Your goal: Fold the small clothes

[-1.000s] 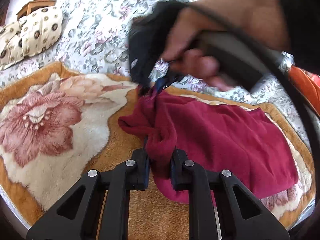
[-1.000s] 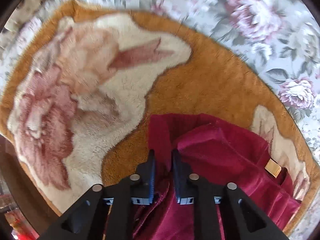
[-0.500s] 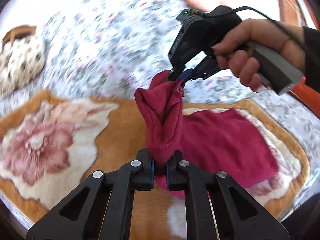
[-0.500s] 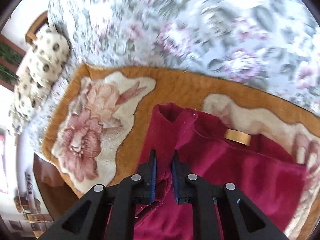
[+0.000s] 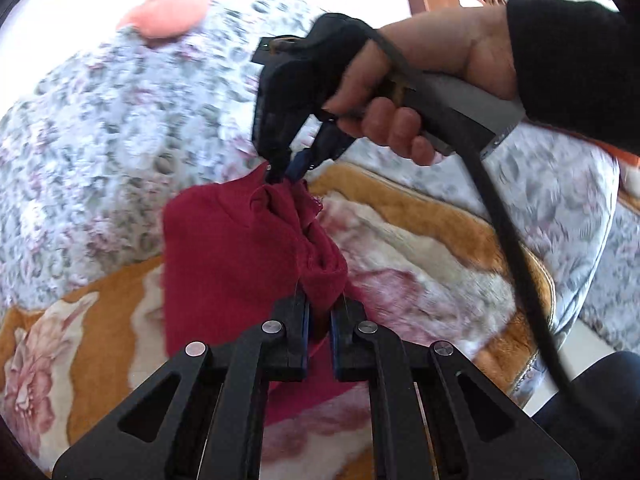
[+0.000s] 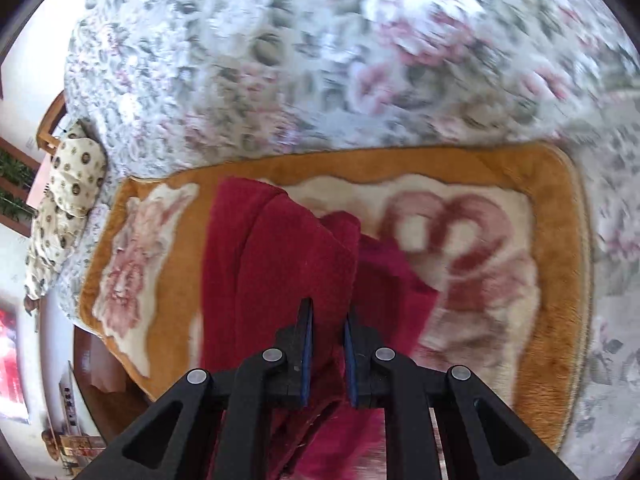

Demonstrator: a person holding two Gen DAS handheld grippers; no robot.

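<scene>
Evidently soft and limp, the red garment [image 5: 224,264] sagged where left gripper [image 5: 319,312] and right gripper [image 6: 328,320] each pinched a bunched edge.

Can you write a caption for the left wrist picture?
Both grippers, left gripper and right gripper, pinch the red garment and hold it above the flowered blanket.

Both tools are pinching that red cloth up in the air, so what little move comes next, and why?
Probably carry the lifted edge across and lay it down. Both the left gripper and right gripper clamp the red garment, which hangs bunched above the orange blanket, not yet folded flat.
</scene>
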